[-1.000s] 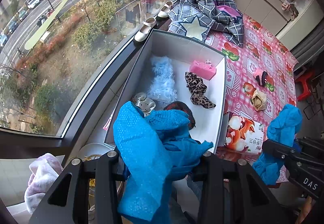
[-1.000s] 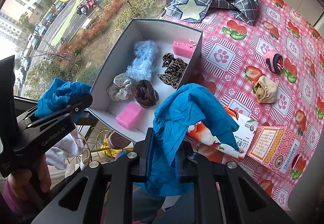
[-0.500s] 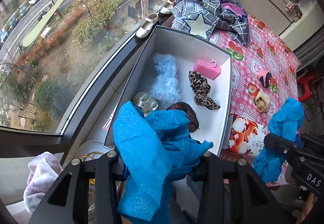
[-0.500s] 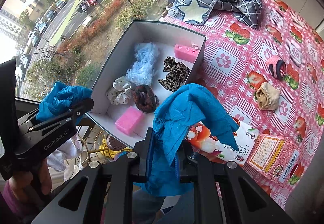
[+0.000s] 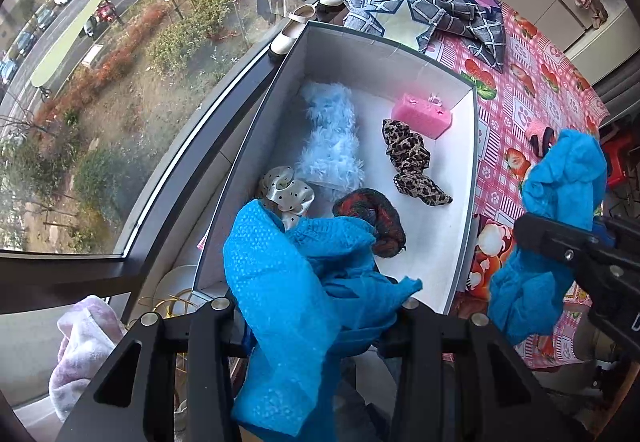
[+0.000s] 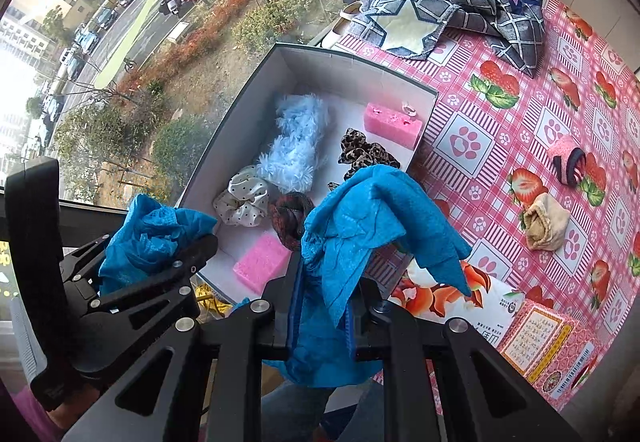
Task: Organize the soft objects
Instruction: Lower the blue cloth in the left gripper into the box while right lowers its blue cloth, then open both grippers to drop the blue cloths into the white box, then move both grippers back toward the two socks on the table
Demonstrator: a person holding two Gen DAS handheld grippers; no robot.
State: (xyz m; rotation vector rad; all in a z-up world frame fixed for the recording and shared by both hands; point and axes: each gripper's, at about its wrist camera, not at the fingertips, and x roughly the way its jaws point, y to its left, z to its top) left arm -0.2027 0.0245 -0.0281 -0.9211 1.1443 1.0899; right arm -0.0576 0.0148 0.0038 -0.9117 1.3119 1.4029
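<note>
Left gripper (image 5: 316, 306): jaws partly closed, clamped on a bunch of blue cloth (image 5: 288, 282) that spills up between the fingers; held above the near end of the box.

Right gripper (image 6: 320, 318): jaws drawn fully together, pinching another part of the blue cloth (image 6: 368, 218); held over the near right corner of the box, at the table's edge. Whether both grippers share one piece or hold two pieces cannot be told.

Box (image 5: 400, 54): open, white inside, grey walls, on the table against the window.
Contents:
- fluffy light blue piece (image 5: 332, 138), along the left wall
- pink sponge (image 5: 422, 118), far right corner
- leopard-print scrunchie (image 5: 412, 162), right of centre
- cream dotted scrunchie (image 5: 286, 192), near left
- dark red scrunchie (image 5: 372, 220), just beside the dotted one
- second pink sponge (image 6: 262, 262), near end, seen in the right wrist view only

Table (image 6: 520, 114): pink cloth with strawberries and paw prints.
On it, outside the box:
- beige rolled cloth (image 6: 546, 220)
- pink and black roll (image 6: 568, 158)
- grey checked garment with a star (image 6: 440, 2), far end
- printed packet (image 6: 452, 298) and pink carton (image 6: 540, 354), near edge
</note>
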